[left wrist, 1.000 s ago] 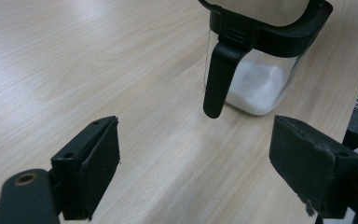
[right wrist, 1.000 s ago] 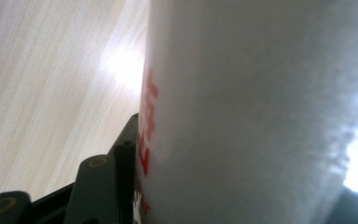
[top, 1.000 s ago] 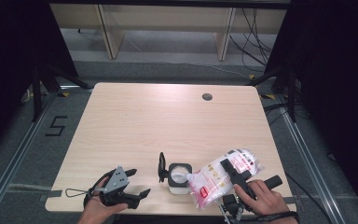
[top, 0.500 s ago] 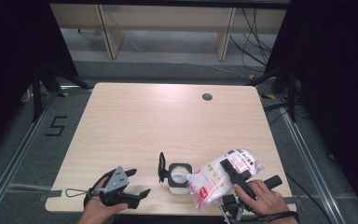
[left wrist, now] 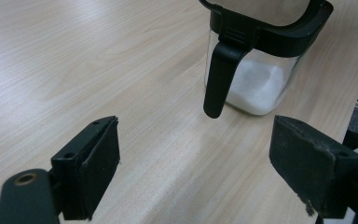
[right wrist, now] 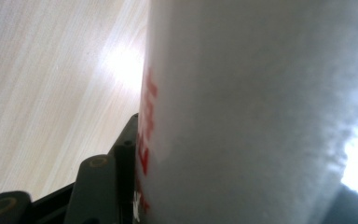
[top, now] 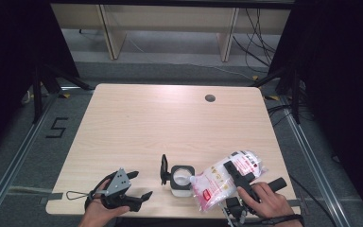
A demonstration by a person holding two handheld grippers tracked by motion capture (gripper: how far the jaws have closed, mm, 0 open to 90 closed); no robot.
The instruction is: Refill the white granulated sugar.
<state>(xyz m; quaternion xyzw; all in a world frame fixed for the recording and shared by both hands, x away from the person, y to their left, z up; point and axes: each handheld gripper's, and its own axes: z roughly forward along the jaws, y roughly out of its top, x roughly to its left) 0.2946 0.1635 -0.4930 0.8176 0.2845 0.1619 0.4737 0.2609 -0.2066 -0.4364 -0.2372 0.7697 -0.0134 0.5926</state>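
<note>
A clear jar (top: 181, 180) with white powder in it stands near the table's front edge, its black lid (top: 164, 169) flipped up to the left. In the left gripper view the jar (left wrist: 256, 79) stands a short way past my left gripper (left wrist: 205, 172), whose jaws are wide apart with only bare table between them. From above, the left gripper (top: 142, 184) lies left of the jar in a hand. My right gripper (top: 238, 176) is shut on a white bag with red print (top: 212, 185), tilted with its lower corner at the jar's mouth. Close up, the bag (right wrist: 261, 116) presses against one finger (right wrist: 107, 186).
The light wooden table (top: 170, 118) has a round cable hole (top: 210, 98) at its back right. Behind it stand pale shelf legs (top: 108, 33) and loose cables on the floor. A "5" mark (top: 56, 127) lies on the floor at the left.
</note>
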